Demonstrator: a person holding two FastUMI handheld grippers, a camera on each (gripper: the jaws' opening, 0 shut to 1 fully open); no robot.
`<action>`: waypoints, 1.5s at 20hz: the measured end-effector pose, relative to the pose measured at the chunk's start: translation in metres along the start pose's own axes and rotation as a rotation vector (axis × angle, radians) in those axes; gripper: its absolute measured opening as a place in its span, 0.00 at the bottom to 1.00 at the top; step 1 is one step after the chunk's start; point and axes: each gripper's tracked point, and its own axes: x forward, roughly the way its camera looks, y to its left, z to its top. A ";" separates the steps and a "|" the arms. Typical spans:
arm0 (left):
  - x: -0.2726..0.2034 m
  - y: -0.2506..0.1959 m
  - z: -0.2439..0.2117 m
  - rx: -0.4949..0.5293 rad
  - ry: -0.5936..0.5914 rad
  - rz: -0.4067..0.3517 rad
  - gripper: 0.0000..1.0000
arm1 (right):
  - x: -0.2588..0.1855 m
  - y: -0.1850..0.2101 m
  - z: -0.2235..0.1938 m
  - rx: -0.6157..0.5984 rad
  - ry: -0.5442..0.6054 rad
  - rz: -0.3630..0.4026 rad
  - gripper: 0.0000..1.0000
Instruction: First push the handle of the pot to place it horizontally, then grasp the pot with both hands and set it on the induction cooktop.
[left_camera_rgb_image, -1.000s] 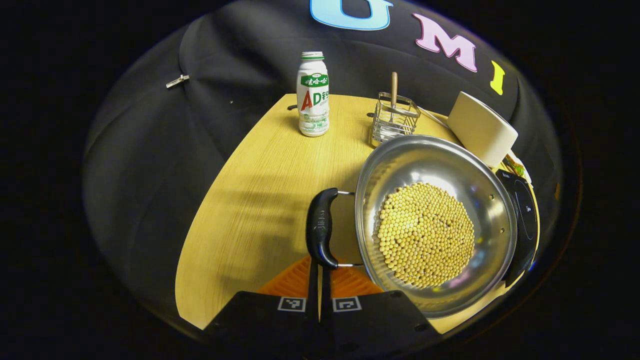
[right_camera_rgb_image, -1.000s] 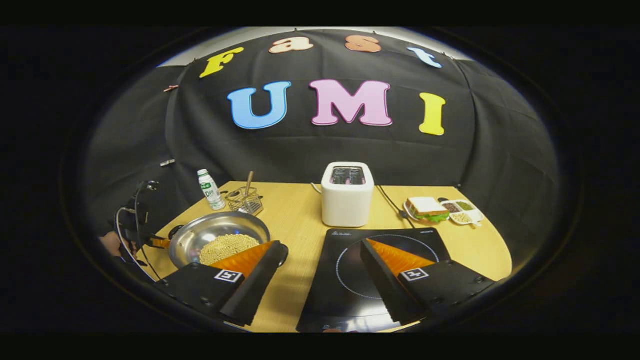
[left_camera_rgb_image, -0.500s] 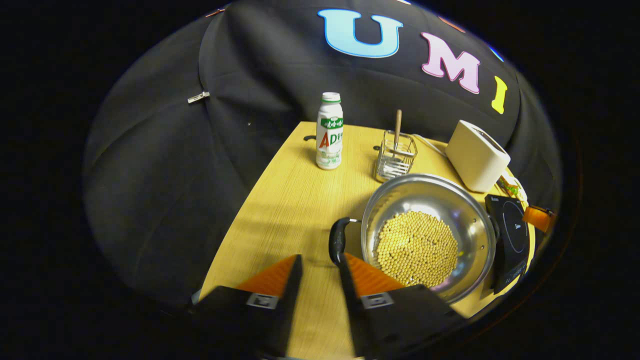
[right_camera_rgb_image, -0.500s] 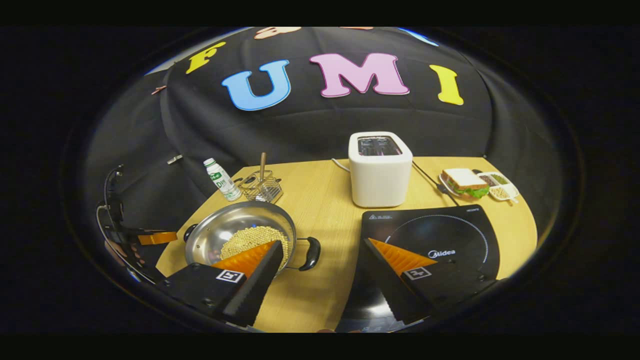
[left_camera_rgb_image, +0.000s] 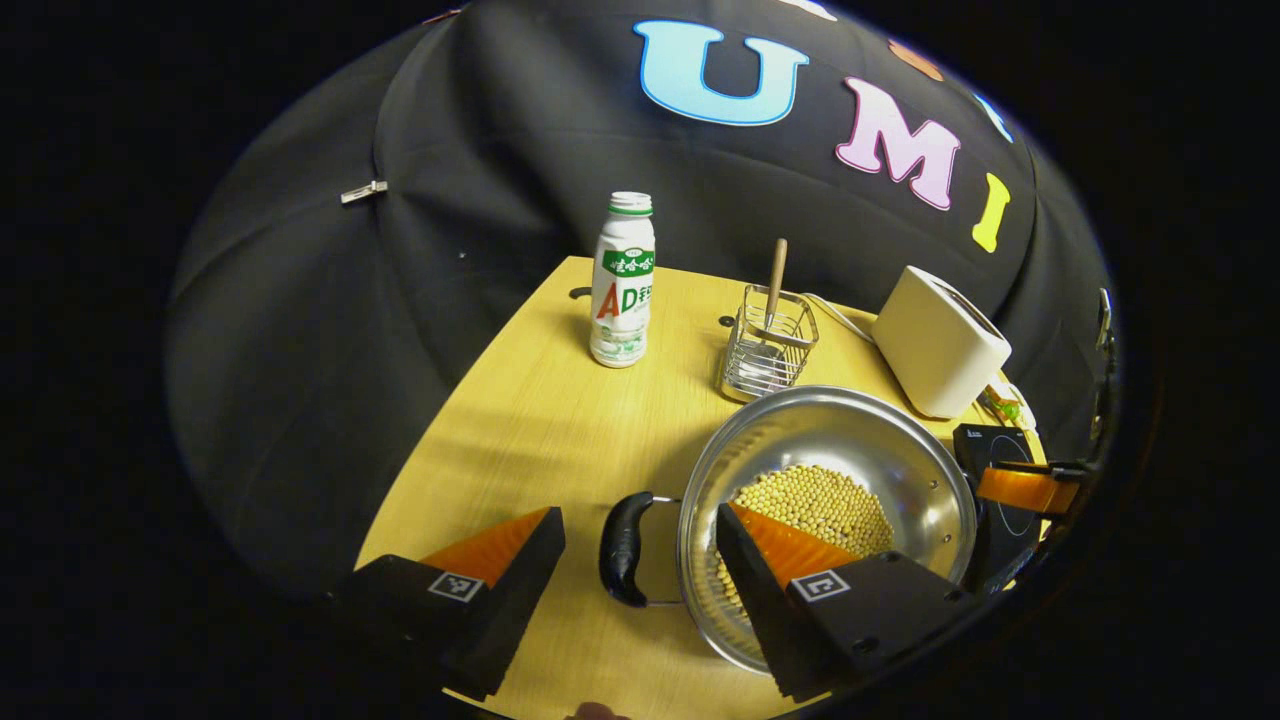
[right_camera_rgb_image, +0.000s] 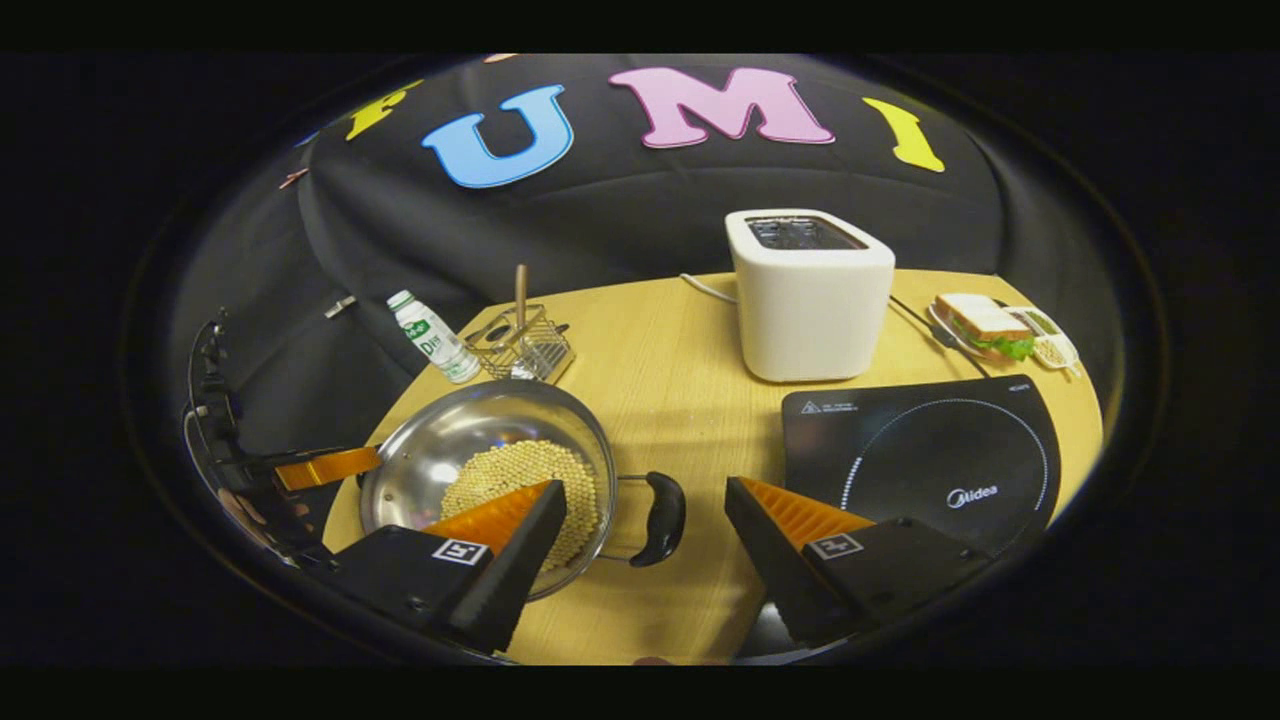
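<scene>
l gripper (left_camera_rgb_image: 640, 550) jaws spread astride pot (left_camera_rgb_image: 830, 500) handle (left_camera_rgb_image: 622, 548) | r gripper (right_camera_rgb_image: 645, 520) jaws spread astride other handle (right_camera_rgb_image: 662, 518) | pot on bench (right_camera_rgb_image: 690, 390), beside cooktop (right_camera_rgb_image: 930, 465)

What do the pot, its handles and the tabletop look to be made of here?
Pot: looks like polished steel, since its inner wall mirrors light and glints. Handles: black and smoothly rounded with a dull sheen, probably plastic, mounted on thin bright wire arms. Table: pale wood look with fine straight grain lines and a matte face; whether solid wood or laminate I cannot tell.
</scene>
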 end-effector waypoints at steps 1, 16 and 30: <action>0.007 0.000 -0.001 -0.004 0.006 -0.005 0.96 | 0.006 -0.001 -0.004 0.001 0.010 -0.004 1.00; 0.045 -0.010 -0.027 -0.082 0.094 -0.094 0.80 | 0.048 0.007 -0.037 0.023 0.099 -0.012 0.90; 0.027 -0.005 -0.037 -0.113 0.116 -0.086 0.59 | 0.052 0.000 -0.035 -0.043 0.105 -0.056 0.57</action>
